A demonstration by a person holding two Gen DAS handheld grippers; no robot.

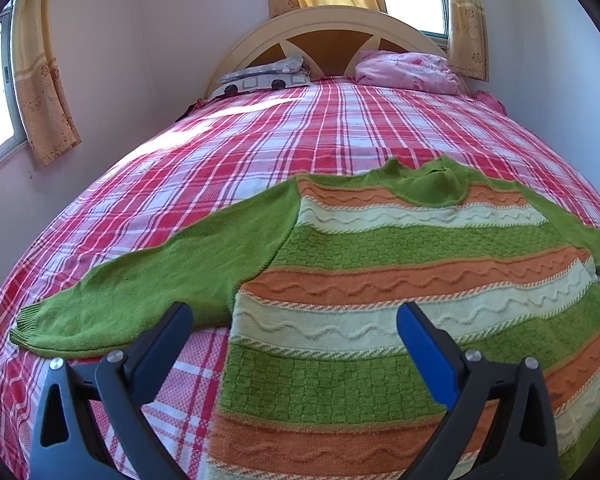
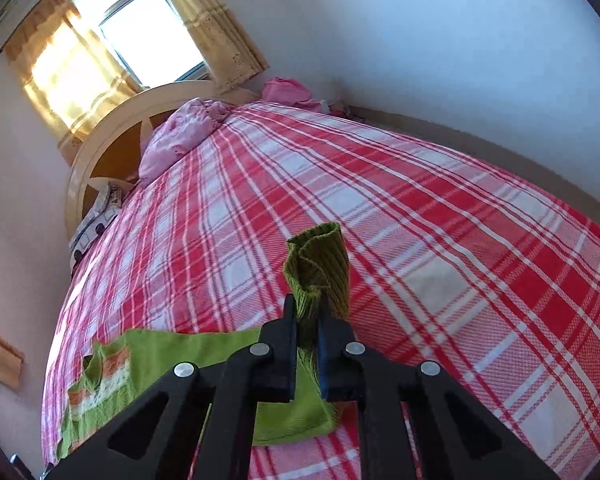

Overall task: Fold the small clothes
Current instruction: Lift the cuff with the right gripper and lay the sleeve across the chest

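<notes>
Only the right wrist view shows the right gripper (image 2: 306, 312) clenched on the ribbed green cuff (image 2: 318, 268), which sticks up past its fingertips. The left view shows the left gripper (image 1: 294, 322) spread wide above the sweater (image 1: 380, 256), striped green, orange and cream, lying flat on the plaid bed (image 1: 228, 168) just ahead.

The sweater (image 1: 400, 264) lies flat on the bed (image 1: 260, 152); two pillows (image 1: 266, 76) sit at twelve o'clock against the headboard (image 1: 332, 24).
</notes>
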